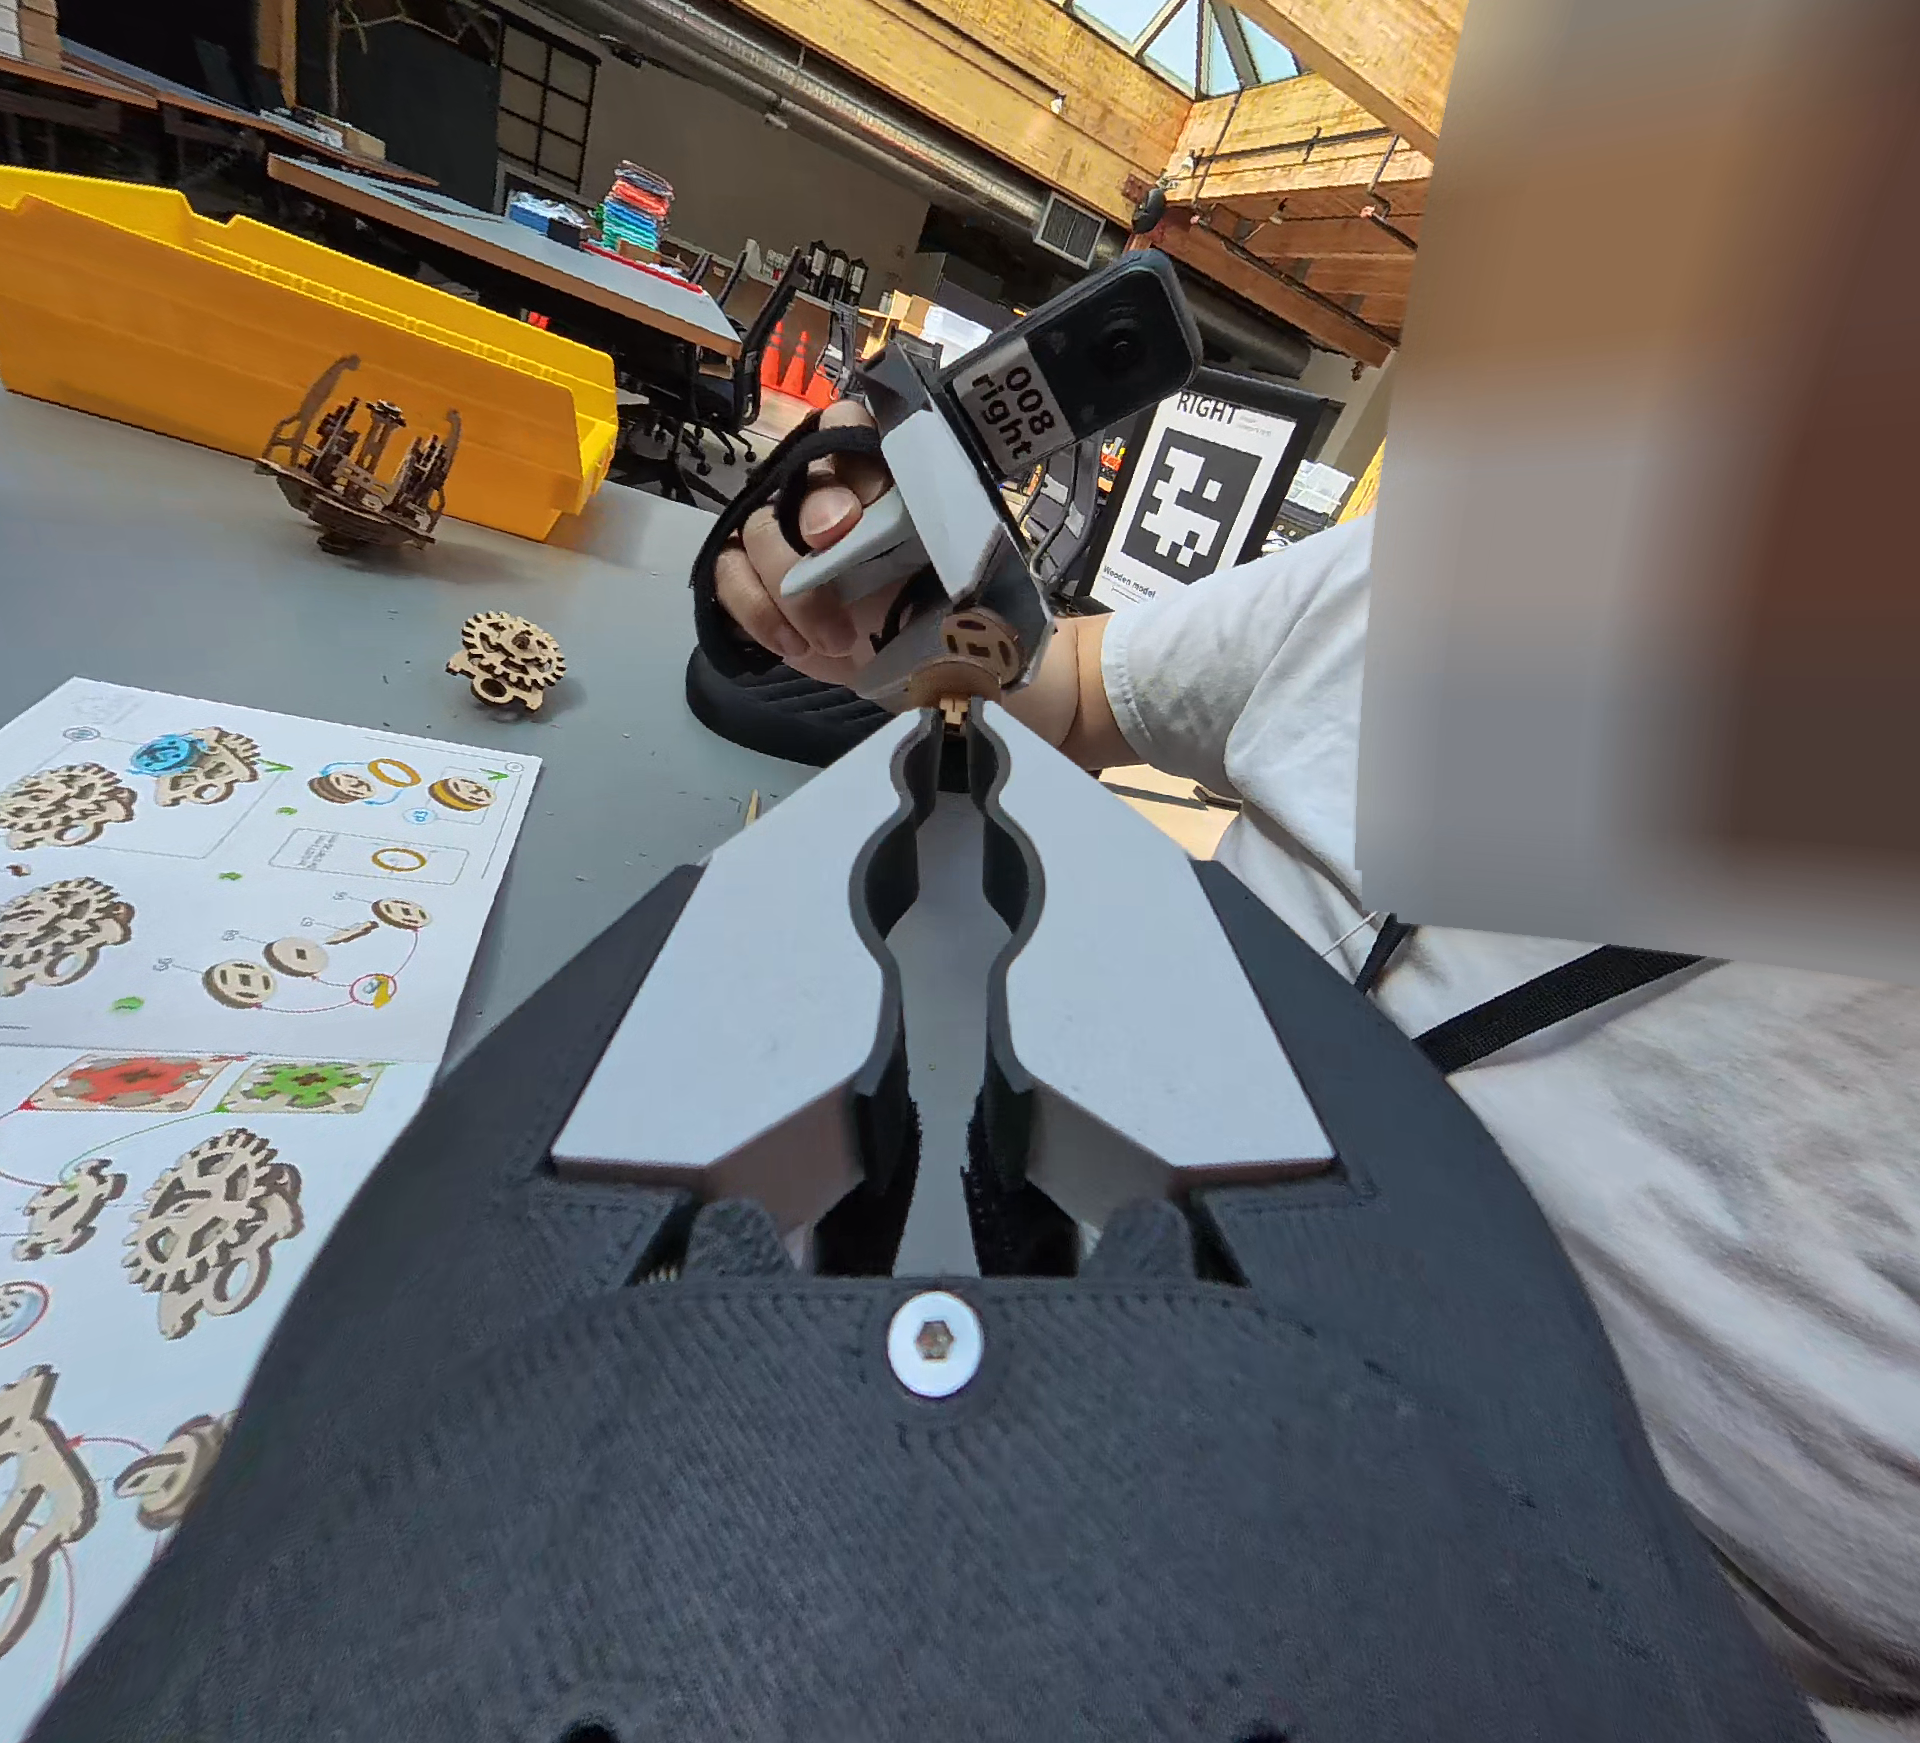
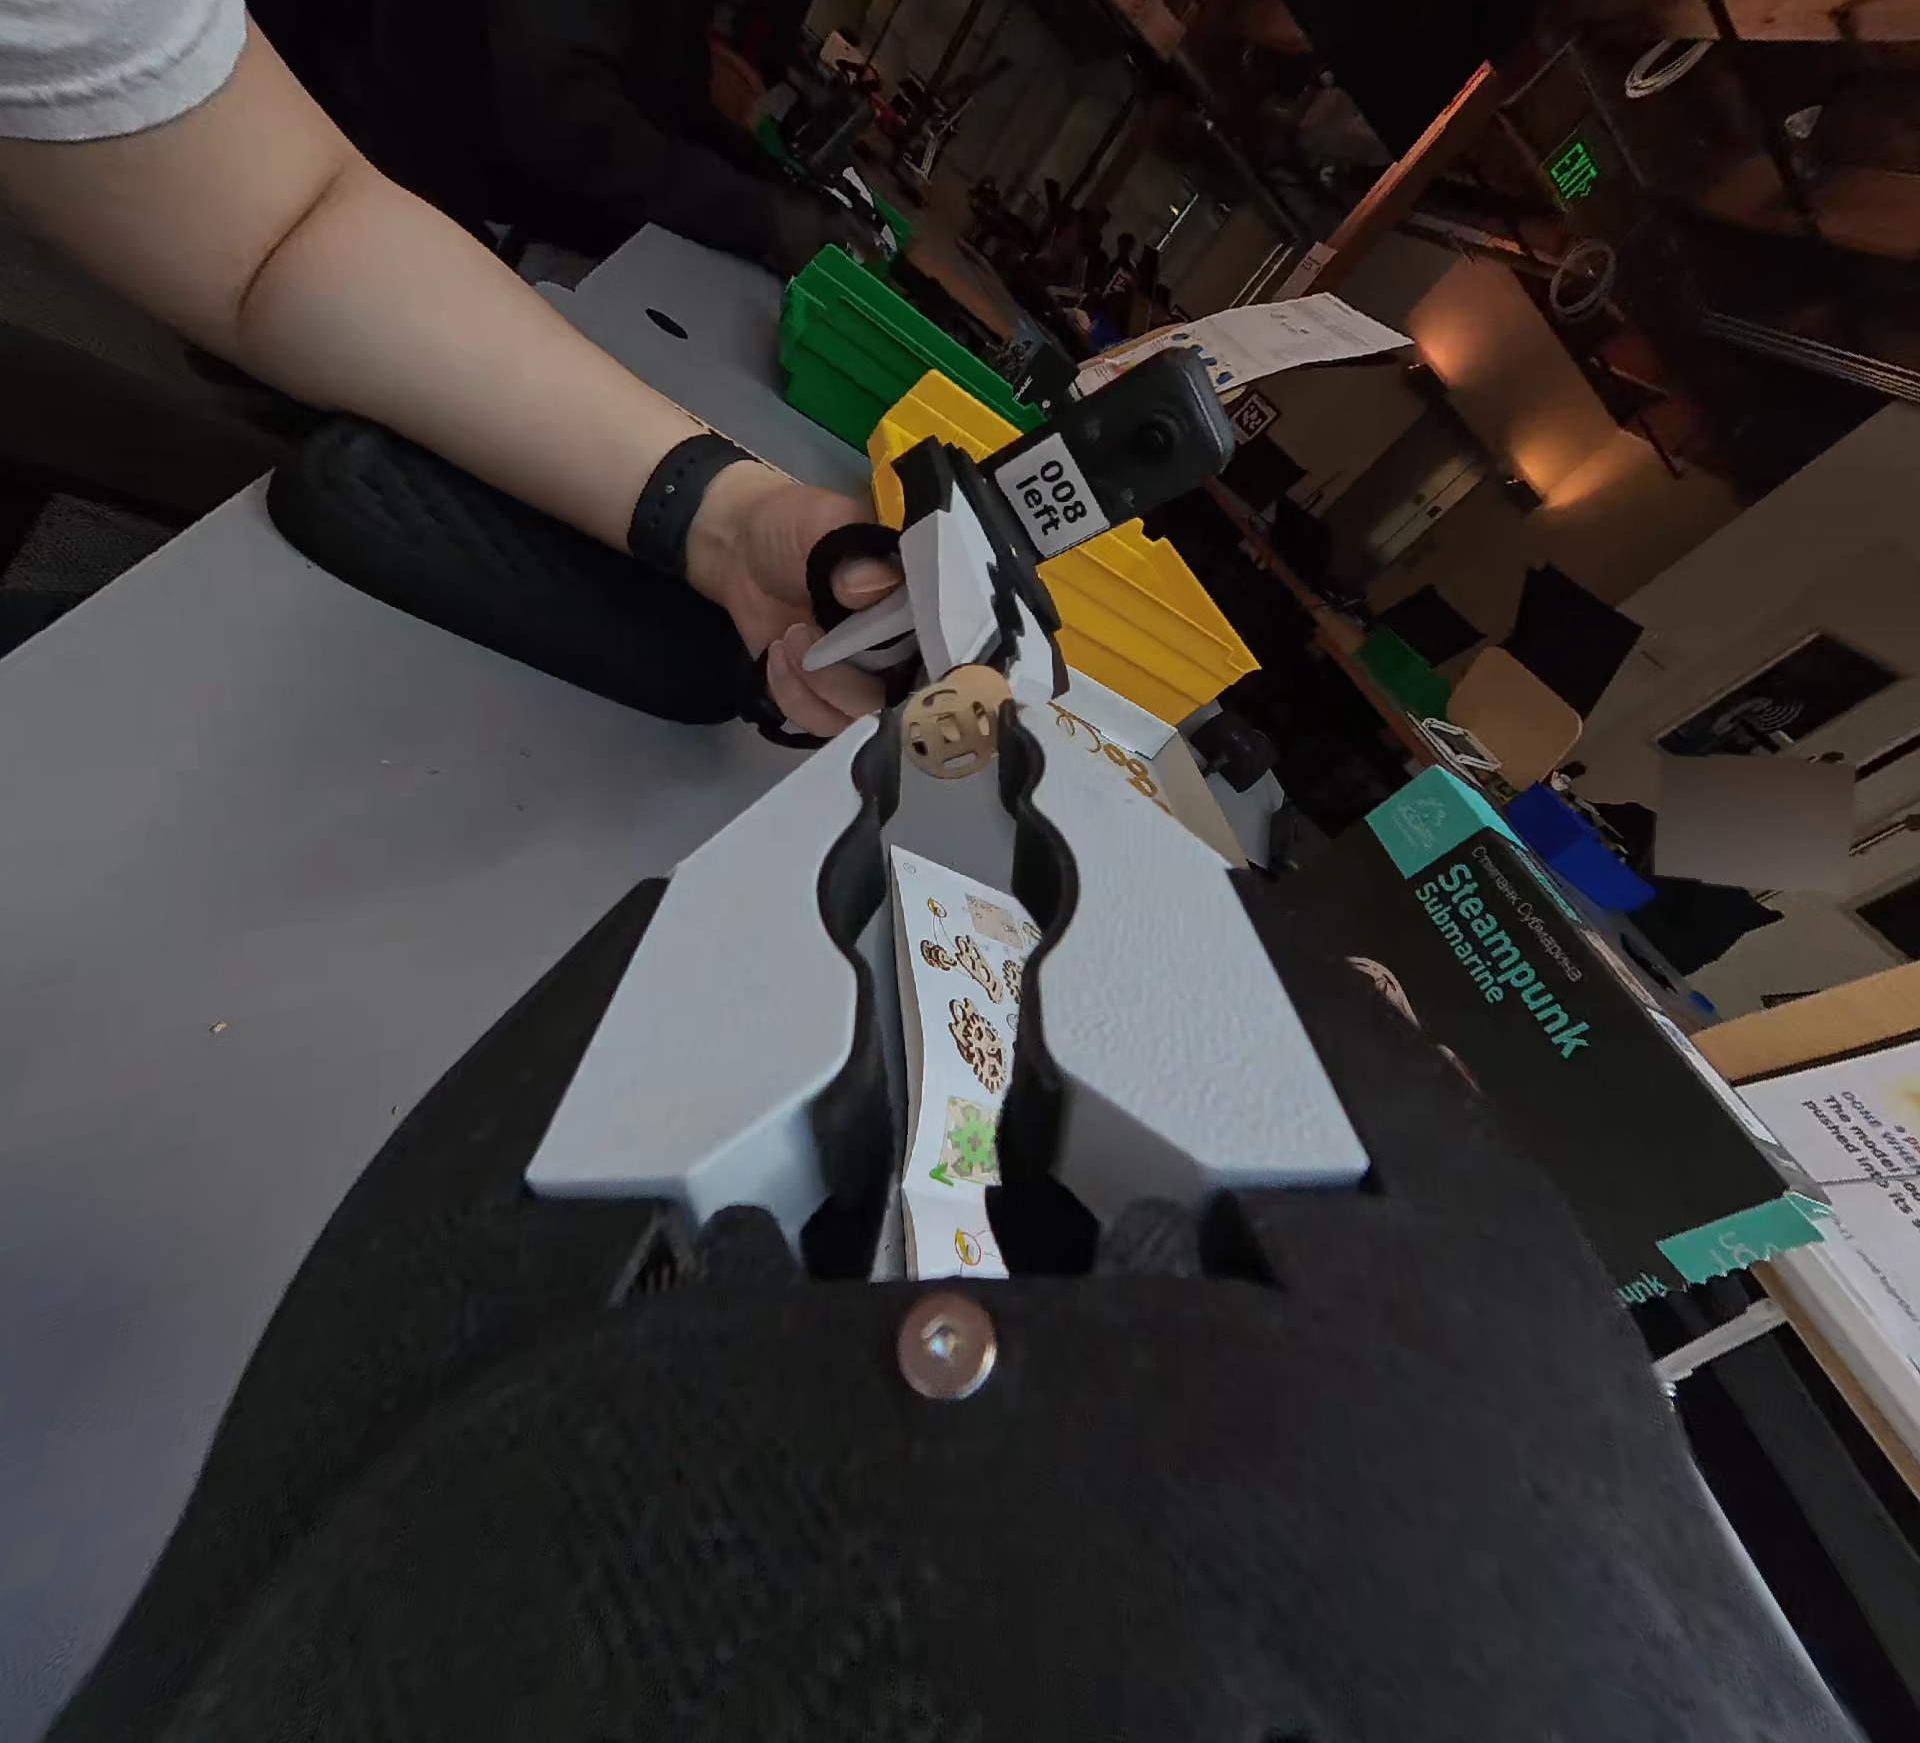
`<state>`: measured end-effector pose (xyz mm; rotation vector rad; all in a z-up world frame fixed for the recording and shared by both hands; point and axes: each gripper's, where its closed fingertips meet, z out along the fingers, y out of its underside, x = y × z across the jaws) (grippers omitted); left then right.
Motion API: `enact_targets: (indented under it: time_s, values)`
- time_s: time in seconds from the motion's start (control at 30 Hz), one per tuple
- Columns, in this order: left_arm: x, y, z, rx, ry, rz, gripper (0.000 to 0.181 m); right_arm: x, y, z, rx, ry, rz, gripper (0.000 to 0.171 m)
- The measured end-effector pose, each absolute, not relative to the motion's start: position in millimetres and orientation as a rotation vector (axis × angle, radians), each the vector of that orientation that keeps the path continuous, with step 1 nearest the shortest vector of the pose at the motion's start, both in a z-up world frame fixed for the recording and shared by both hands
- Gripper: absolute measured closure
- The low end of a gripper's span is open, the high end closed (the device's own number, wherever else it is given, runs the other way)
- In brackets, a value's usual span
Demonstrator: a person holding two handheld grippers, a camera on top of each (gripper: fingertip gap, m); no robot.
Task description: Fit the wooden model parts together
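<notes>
jaws closed, wooden disc (image 2: 954, 734), peg (image 1: 950, 709) half hidden

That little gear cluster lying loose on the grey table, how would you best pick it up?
The gear cluster lies roughly flat, clear of the instruction sheet. I would probably come from above and pinch across its toothed rims on opposite sides, as the top face looks too wide and uneven to grip. Both tools are busy now, though.

instruction sheet (image 1: 208, 1018): cut off at left edge | small peg (image 1: 951, 711): mostly hidden between claw tips
</notes>
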<state>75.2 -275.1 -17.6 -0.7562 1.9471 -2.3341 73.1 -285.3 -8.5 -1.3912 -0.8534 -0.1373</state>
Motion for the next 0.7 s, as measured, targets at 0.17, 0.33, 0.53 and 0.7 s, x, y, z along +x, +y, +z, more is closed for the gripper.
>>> enact_targets:
  time_s: [0.17, 0.33, 0.53, 0.7]
  values:
    - [68, -288, -24, -0.733, 2.038, -2.4, 0.179, 61, -290, -9, -1.356, -0.9, -0.072, 0.153]
    - [63, -293, -21, -0.708, 2.046, -2.476, 0.179, 54, -293, -11, -1.338, -0.932, -0.044, 0.153]
    - [59, -295, -20, -0.669, 2.061, -2.49, 0.179, 54, -293, -10, -1.336, -0.931, -0.041, 0.153]
    - [56, -296, -20, -0.648, 2.08, -2.496, 0.179, 51, -294, -10, -1.319, -0.943, -0.031, 0.153]
